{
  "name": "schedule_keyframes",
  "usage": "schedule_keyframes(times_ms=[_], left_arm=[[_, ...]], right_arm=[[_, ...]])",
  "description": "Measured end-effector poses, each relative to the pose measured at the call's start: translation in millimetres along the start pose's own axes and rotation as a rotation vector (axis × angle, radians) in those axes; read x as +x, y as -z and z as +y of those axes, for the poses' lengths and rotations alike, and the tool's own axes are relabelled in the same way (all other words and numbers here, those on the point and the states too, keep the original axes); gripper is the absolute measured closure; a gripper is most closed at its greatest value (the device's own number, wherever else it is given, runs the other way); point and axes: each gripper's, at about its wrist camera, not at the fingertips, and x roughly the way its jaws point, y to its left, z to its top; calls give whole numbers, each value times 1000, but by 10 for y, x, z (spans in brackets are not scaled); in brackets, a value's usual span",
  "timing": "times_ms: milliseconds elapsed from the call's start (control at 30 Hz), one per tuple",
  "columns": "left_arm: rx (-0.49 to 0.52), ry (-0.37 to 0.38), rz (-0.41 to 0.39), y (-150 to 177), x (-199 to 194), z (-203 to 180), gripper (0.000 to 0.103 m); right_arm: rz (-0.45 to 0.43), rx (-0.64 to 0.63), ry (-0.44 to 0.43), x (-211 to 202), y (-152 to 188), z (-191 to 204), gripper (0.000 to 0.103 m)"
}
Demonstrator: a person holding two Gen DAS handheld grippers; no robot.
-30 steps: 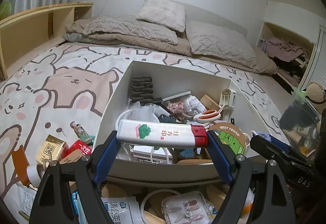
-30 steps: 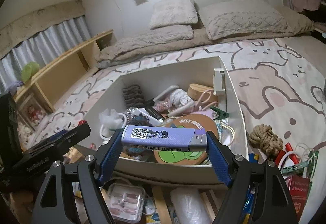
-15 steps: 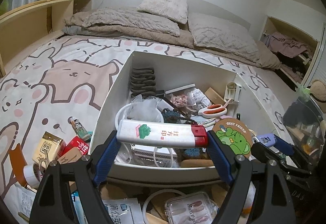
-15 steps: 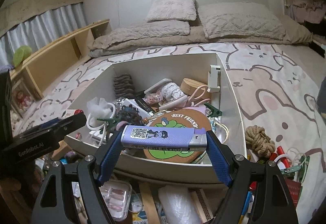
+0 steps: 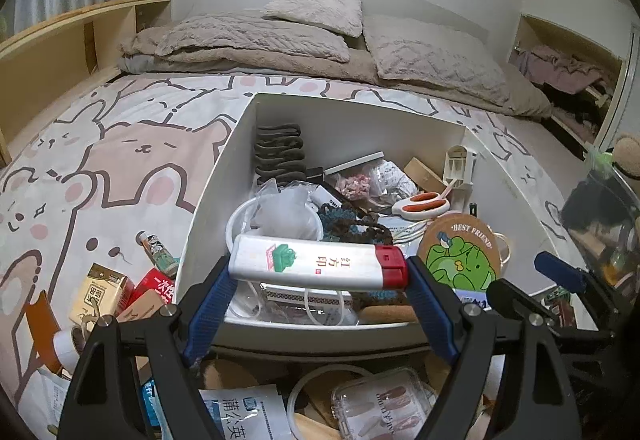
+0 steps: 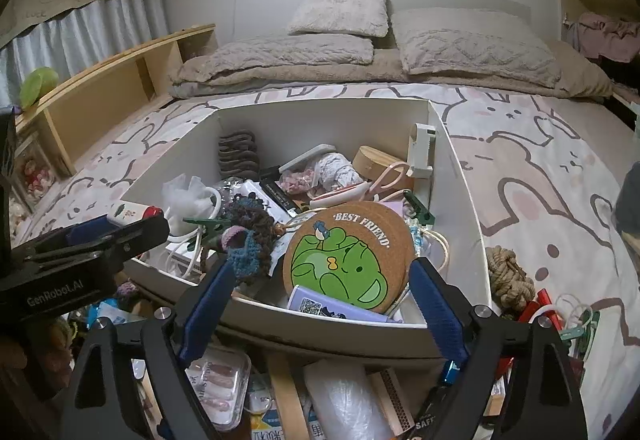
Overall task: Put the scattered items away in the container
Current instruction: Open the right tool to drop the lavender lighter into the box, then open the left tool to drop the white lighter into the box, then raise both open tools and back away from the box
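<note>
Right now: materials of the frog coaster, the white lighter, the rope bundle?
Frog coaster: looks like cork, matte speckled brown rim under a printed green face. White lighter: glossy plastic body with red cap, clamped in the left gripper. Rope bundle: coarse twisted tan fibre, probably jute or hemp.

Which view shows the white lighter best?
Left wrist: the white lighter fills the middle, held end to end across the left tool, label readable. Right wrist catches only its tip at the left edge.

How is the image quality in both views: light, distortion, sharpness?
Left wrist view: dim indoor light, strong fisheye bending with dark corners; the white lighter is sharp, its print readable. Right wrist view: same dimness and bending; the frog coaster is sharp, clutter at the bottom edge is soft.
</note>
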Motion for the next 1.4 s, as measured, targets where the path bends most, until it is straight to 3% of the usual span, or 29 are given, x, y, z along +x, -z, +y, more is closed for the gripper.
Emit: schedule_keyframes(times_ms=[233,333,1400], left_arm=[[21,-11,4,14,7,-24,18],[21,-29,2,16,-6,-27,11],[26,-29,-1,27,-73,-36,11]], right_arm=[[-11,-3,-13,-9,27,-5,14],[-12,-4,-17,-11,31,-1,14],[-43,-25,-14,-31,28,13,14]])
